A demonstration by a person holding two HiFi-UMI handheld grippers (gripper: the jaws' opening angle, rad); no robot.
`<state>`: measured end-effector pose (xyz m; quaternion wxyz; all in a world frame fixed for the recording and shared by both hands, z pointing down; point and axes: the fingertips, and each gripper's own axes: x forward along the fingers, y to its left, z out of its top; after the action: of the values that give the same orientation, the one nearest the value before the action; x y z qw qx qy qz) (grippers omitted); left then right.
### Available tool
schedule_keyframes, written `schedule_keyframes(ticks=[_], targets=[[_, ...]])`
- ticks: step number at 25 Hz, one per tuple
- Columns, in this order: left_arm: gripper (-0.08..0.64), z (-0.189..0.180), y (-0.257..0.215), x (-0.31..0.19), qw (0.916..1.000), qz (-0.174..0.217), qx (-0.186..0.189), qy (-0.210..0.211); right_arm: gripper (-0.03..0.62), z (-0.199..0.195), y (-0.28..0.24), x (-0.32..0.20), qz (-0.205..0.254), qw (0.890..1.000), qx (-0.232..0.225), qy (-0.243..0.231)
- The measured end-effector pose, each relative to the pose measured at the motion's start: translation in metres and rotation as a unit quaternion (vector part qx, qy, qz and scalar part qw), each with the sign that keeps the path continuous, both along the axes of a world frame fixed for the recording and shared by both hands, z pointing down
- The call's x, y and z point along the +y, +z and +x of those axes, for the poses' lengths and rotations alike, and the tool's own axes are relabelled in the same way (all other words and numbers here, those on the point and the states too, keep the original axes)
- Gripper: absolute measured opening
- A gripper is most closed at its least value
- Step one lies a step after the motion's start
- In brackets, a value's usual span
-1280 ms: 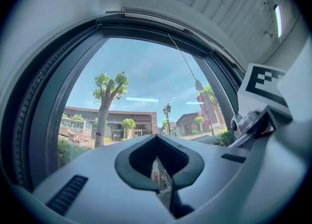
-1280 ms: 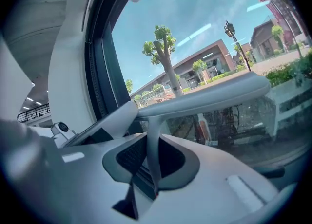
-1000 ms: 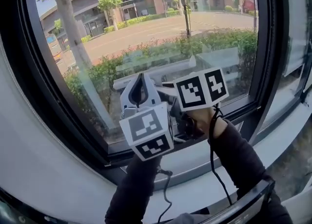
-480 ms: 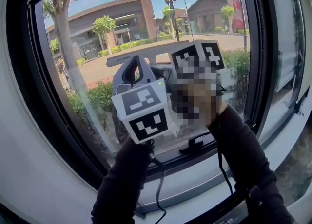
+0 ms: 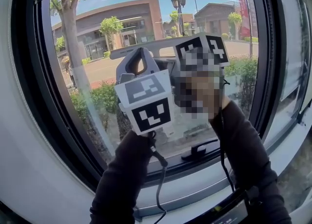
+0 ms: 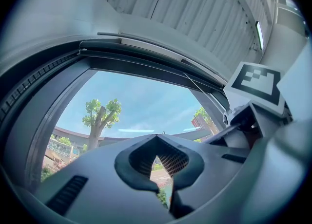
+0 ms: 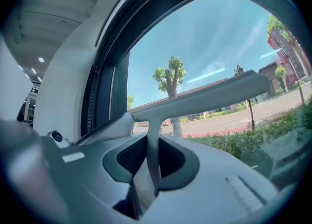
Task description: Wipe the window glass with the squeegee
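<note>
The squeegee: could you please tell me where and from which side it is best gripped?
Grip the squeegee by its narrow handle stem under the long blade bar, coming from the room side. The stem is slim enough to clamp, and the right tongs are shut on it there.

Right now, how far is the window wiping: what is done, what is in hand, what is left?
Done: the squeegee is picked up; no wiped strip shows on the window glass. In hand: the right gripper is clamped on its handle, blade across the upper pane. The left gripper is shut and empty. Left: probably the wiping strokes over the pane.
</note>
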<state>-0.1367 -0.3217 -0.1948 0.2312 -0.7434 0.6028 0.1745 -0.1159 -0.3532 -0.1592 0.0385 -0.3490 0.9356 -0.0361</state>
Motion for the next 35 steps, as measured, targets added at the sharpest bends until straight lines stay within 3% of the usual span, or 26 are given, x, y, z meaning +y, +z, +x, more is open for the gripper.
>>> schedule_keyframes(ticks=[35], targets=[[-0.005, 0.007, 0.055, -0.008, 0.9989, -0.043, -0.009, -0.015, 0.055, 0.008, 0.049, -0.002, -0.048, 0.998, 0.011, -0.033]])
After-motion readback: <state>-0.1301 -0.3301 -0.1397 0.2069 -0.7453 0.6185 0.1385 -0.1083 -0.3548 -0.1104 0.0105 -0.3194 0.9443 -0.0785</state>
